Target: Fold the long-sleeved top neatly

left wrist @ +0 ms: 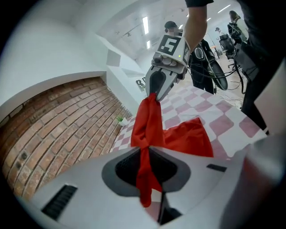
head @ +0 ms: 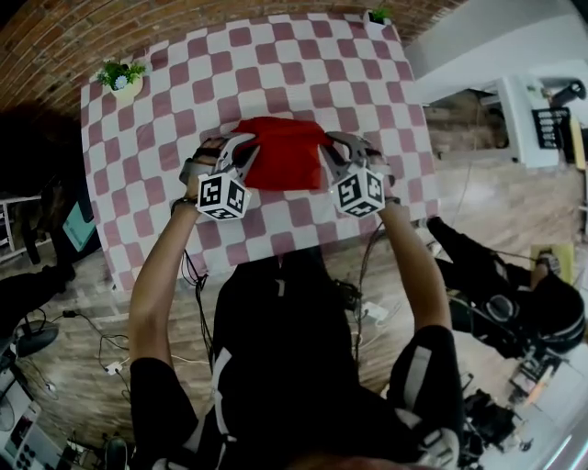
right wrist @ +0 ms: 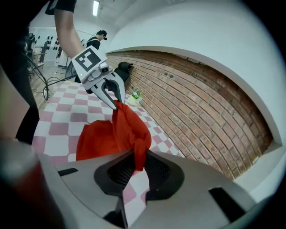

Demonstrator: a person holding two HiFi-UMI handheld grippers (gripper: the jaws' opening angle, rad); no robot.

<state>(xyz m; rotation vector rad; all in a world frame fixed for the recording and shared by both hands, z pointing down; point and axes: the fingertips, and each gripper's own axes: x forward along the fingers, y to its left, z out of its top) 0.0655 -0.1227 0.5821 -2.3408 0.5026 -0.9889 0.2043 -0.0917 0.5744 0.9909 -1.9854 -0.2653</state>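
**A:** Start closest to the person. What have the fingers got?

**B:** The left gripper has its fingers nearly together, clamped on a gathered twist of the red top. A short tail of cloth hangs out behind the pinch. The right gripper matches it: fingers narrow, nipping another bunched bit of the same garment.

**A:** And how does the top look?

**B:** It is plain red and soft, with no print that I can see. One edge is held up between the two grippers, pulled into a thin rope at each pinch. The rest sags down and lies crumpled on the surface, about mid-width and towards its near half. I cannot pick out the sleeves.

**A:** What about the surface itself?

**B:** It is covered by a checked cloth in red and white squares.

**A:** And farther out?

**B:** A small potted plant stands at the surface's far left corner. A second potted plant stands at its far right corner. A brick wall runs just beyond the surface's far edge.
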